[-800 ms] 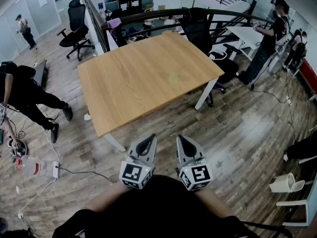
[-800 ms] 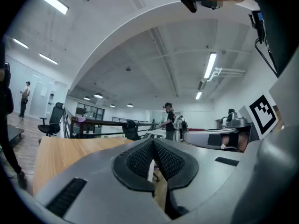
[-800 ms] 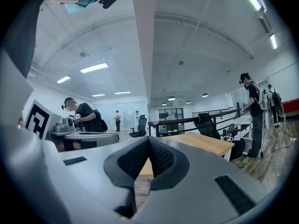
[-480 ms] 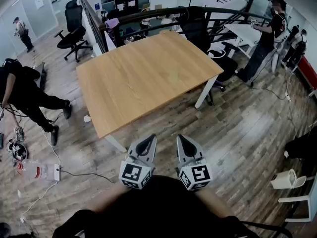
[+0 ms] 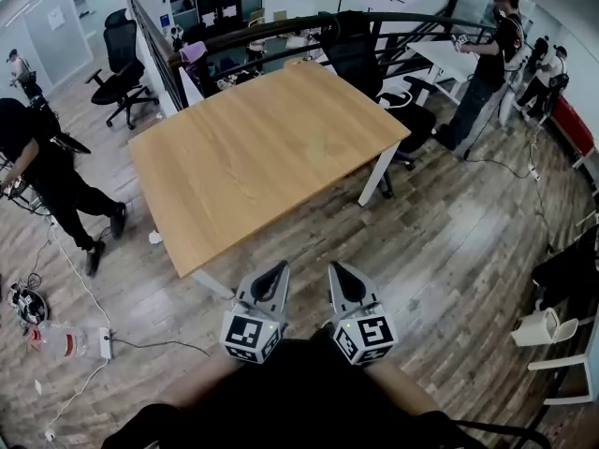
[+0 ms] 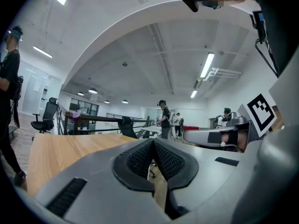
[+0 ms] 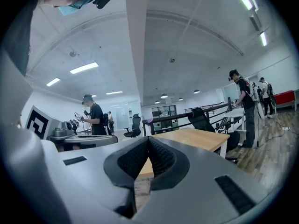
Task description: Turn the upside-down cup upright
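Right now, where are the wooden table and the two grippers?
wooden table (image 5: 253, 157), head view, bare top.
left gripper (image 5: 279, 267), head view, tips of shut jaws.
right gripper (image 5: 335, 269), head view, tips of shut jaws.

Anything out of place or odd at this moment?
Yes: no cup shows in any view. The wooden table looks bare, and the left hand-held gripper and right hand-held gripper are both shut on nothing, held short of the table.

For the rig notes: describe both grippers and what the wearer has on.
The left gripper and right gripper match: light grey shells tapering to a point, with black ribbed pads set in a dark oval surround. Each carries a cube with black-and-white square markers at its rear. The person wears a black top.
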Tool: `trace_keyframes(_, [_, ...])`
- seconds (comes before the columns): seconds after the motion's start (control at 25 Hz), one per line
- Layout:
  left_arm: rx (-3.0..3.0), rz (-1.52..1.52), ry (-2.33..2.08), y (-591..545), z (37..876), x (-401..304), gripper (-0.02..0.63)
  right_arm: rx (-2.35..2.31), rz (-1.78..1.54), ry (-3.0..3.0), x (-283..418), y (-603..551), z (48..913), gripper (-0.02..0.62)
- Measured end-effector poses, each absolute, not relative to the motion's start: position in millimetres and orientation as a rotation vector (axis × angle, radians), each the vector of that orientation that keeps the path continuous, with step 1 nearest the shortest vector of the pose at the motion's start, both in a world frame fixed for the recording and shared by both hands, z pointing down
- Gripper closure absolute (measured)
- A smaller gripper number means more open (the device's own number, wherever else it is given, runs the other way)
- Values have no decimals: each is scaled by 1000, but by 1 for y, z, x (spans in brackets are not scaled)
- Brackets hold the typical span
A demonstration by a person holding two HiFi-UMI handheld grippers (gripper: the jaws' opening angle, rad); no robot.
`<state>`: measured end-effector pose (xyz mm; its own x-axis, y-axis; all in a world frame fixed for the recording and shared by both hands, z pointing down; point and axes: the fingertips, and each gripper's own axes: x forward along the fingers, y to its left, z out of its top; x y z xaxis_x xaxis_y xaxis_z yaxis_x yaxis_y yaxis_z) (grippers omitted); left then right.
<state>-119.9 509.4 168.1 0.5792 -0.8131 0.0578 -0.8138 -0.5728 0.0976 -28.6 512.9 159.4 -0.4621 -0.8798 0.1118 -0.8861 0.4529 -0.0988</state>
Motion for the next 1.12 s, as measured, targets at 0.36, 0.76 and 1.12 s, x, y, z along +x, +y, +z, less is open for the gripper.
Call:
trace_keyframes(0.36, [2656,90,-1366,433,194,-79,598,1601,351,-2609,13,434,192,581])
trace_keyframes(0.76, [2629,109,-1474,275,194,-9,598,1513,367,-2652,89,267,193,581])
trace_keyframes(1.12, [2570,117,-1631,167,207,24,598,1406,373,-2680,126,165,209,581])
